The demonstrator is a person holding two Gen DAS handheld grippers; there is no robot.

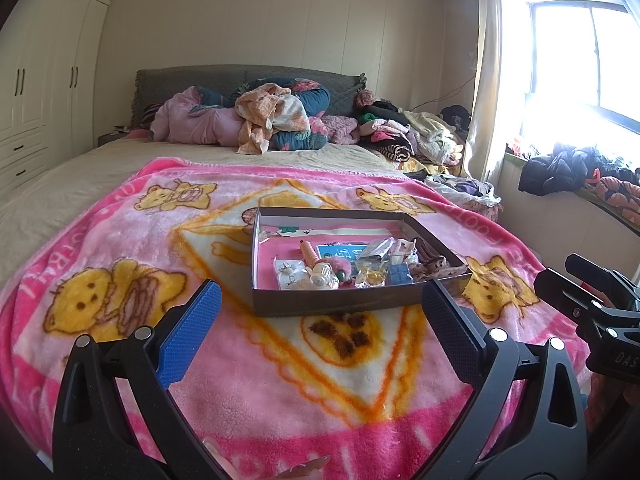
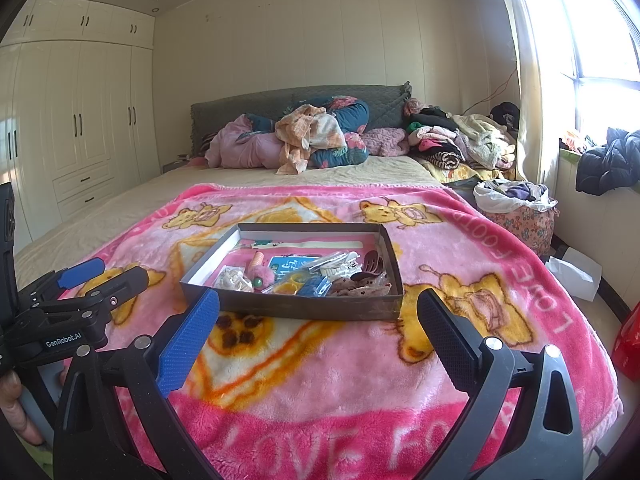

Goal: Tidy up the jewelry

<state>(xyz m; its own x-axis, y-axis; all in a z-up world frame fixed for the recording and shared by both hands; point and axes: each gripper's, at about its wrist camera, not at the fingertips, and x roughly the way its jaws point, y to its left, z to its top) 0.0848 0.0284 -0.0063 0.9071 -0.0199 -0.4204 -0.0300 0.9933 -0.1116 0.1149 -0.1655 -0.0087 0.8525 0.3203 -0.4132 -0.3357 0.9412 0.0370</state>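
Nearest, the left gripper [image 1: 320, 312] and the right gripper [image 2: 320, 316] were held above a pink blanket [image 2: 360, 380], each with its two fingers spread wide apart and nothing between them. Just beyond, a shallow dark box [image 1: 320, 302] was set on the blanket, with small jewelry and hair pieces heaped inside: a pink pompom [image 1: 340, 266], a blue card [image 1: 340, 251] and brown clips [image 2: 370, 266]. Farther back, bedding and clothes [image 2: 304, 140] were piled against the headboard [image 2: 248, 110].
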